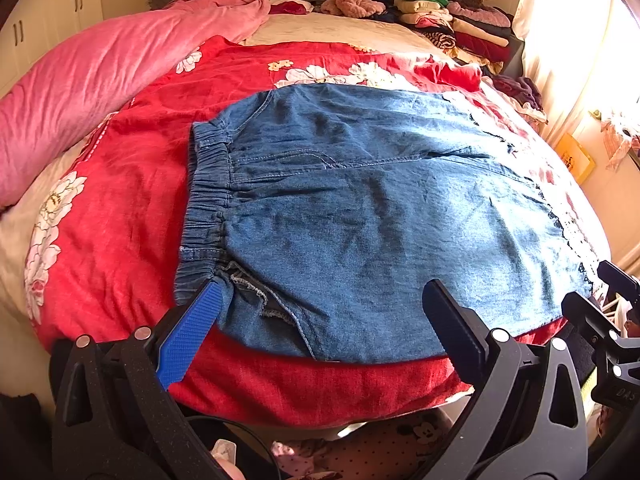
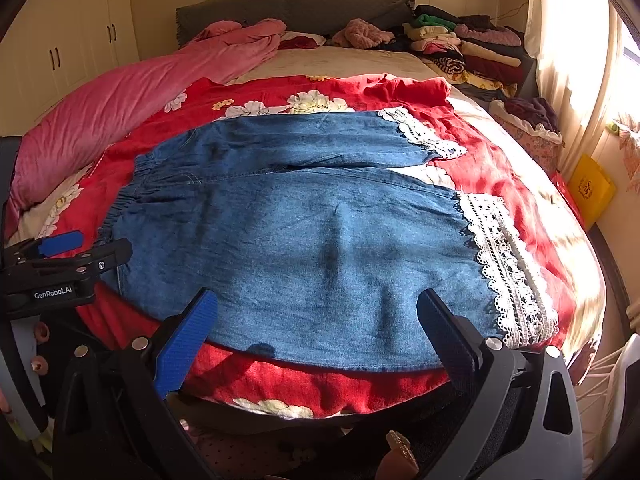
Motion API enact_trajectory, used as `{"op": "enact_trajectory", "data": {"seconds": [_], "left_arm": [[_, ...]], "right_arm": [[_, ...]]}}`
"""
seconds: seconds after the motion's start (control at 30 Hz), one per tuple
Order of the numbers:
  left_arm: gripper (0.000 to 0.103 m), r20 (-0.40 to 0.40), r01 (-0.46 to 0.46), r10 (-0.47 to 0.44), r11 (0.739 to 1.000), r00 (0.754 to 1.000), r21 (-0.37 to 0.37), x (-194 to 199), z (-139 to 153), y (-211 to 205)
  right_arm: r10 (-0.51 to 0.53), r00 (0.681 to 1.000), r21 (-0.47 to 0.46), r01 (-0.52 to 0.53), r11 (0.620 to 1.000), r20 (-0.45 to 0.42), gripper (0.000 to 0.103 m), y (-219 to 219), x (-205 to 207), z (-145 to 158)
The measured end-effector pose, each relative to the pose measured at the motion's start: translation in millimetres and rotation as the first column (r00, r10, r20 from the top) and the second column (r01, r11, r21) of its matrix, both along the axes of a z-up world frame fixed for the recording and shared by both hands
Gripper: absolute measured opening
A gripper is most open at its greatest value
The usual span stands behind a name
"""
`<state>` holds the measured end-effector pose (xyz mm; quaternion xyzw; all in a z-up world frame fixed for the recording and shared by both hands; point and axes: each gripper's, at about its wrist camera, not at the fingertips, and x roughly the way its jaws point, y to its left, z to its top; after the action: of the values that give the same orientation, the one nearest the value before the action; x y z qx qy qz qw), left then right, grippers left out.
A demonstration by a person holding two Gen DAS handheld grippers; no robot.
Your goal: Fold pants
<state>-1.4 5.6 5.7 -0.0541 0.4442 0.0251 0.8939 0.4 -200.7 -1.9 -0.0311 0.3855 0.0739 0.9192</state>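
Blue denim pants [image 1: 360, 208] lie flat on a red floral sheet [image 1: 132, 208], elastic waistband [image 1: 208, 200] to the left, white lace hems [image 2: 504, 264] to the right. The two legs lie side by side [image 2: 304, 200]. My left gripper [image 1: 324, 292] is open and empty, over the near edge by the waistband corner. My right gripper [image 2: 320, 300] is open and empty, over the near leg's edge. The left gripper also shows at the left of the right wrist view [image 2: 80, 248], and the right gripper at the right edge of the left wrist view [image 1: 600, 292].
A pink duvet [image 1: 100, 76] lies along the bed's left side. Stacks of folded clothes [image 1: 452, 20] sit at the head on the right, below a grey headboard [image 2: 292, 8]. Curtains and a yellow bag [image 2: 588, 192] stand to the right of the bed.
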Motion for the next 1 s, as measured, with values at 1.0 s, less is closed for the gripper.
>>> {"op": "enact_trajectory", "data": {"seconds": [1.0], "left_arm": [[0.095, -0.014, -0.101, 0.100, 0.995, 0.995, -0.025, 47, -7, 63]], "right_arm": [[0.077, 0.997, -0.026, -0.077, 0.997, 0.014, 0.099, 36, 82, 15]]}}
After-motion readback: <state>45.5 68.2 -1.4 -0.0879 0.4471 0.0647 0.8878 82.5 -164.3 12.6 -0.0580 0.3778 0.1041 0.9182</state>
